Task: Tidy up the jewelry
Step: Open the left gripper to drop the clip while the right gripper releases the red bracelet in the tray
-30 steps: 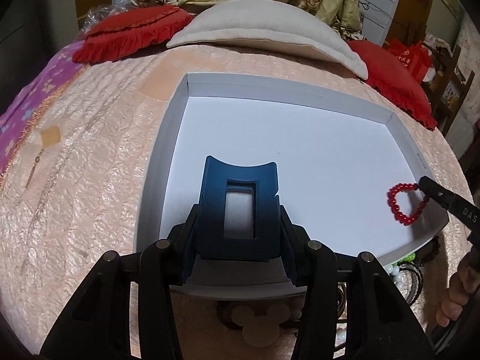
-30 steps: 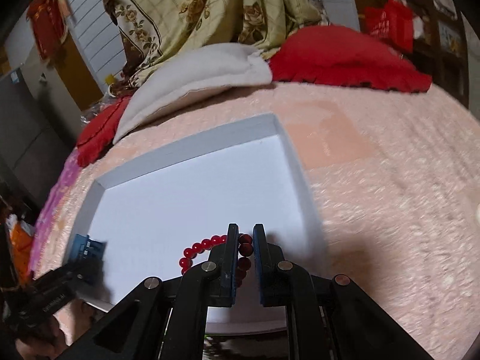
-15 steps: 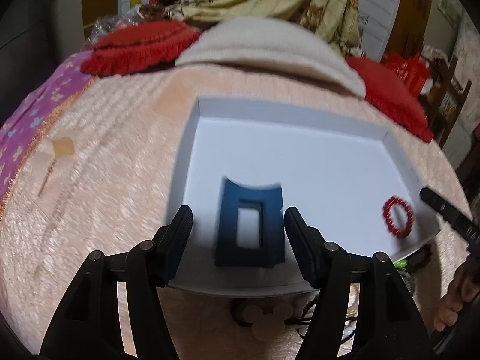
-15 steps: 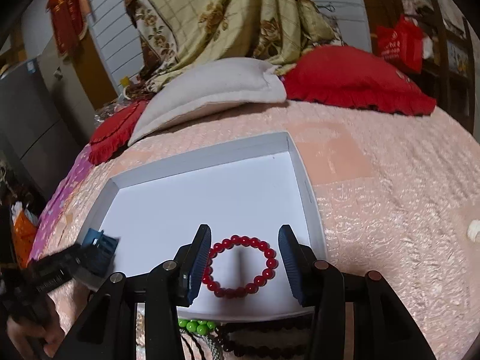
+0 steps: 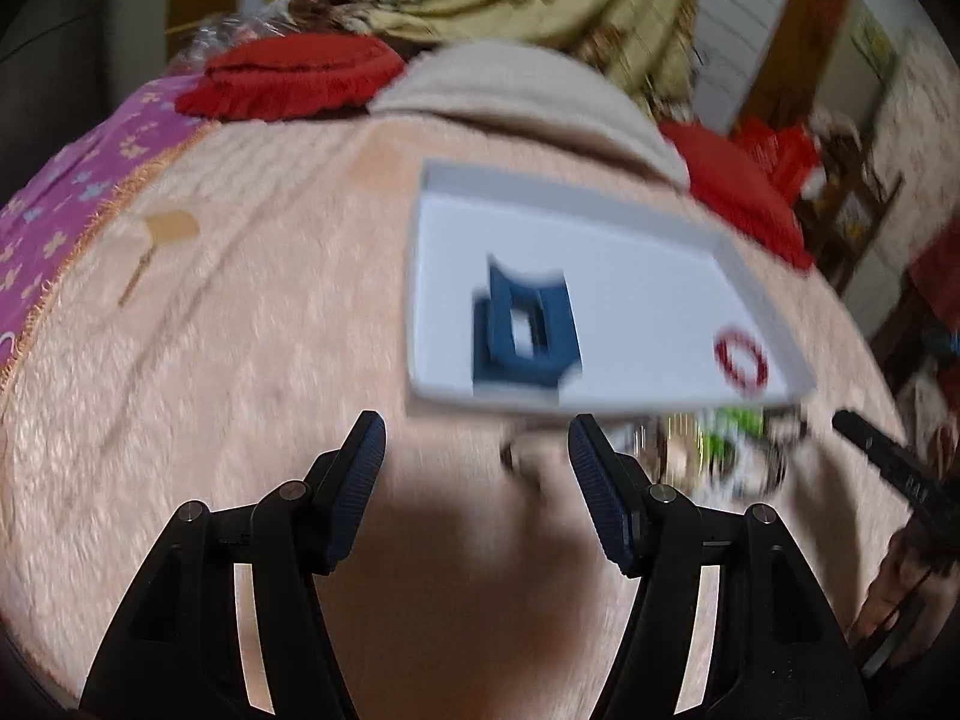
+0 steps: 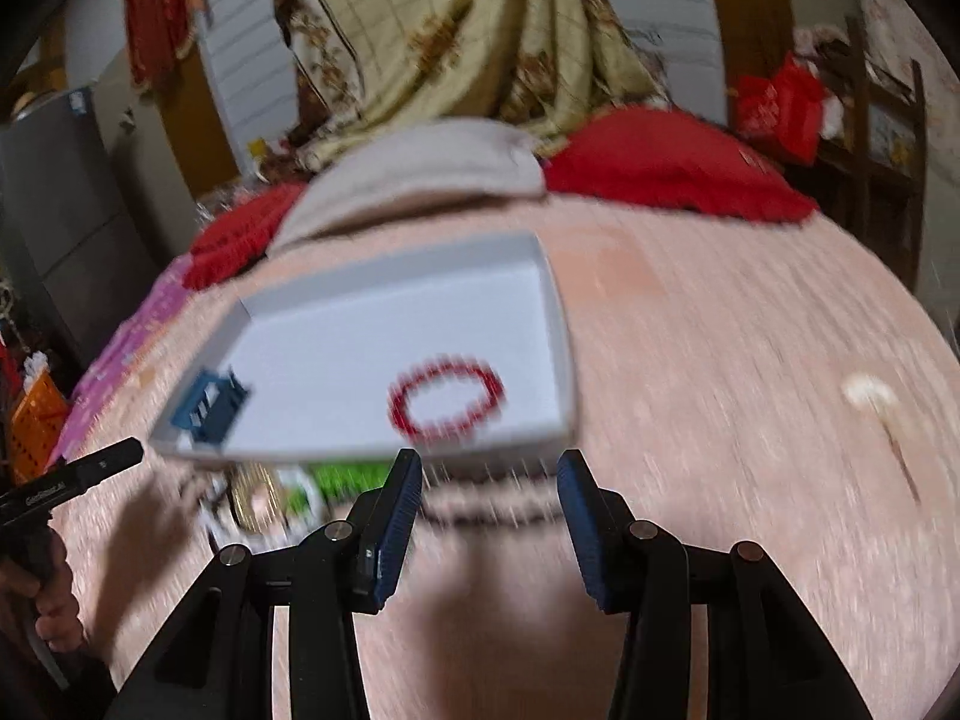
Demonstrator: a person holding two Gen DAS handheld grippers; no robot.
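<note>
A shallow white tray (image 5: 636, 276) with grey walls lies on the pink bedspread. A blue hair claw (image 5: 525, 330) rests at its near left corner and a red bead bracelet (image 5: 741, 357) at its near right. My left gripper (image 5: 477, 456) hangs open and empty over the bedspread, short of the tray's front rim. In the right wrist view the bracelet (image 6: 447, 399) and the claw (image 6: 210, 405) lie loose in the tray (image 6: 360, 336). My right gripper (image 6: 489, 498) is open and empty just before the rim. Both views are blurred by motion.
A tangle of jewellery (image 6: 282, 492) with green beads and a dark bead string (image 6: 492, 510) lies in front of the tray. A small white piece (image 6: 867, 393) sits on the bedspread to the right. Red cushions (image 6: 672, 165) and a beige pillow (image 5: 528, 90) lie behind.
Both grippers opened, leaving the hair claw and the red bracelet lying in the tray. Both then drew back from the tray toward the near side of the bed.
</note>
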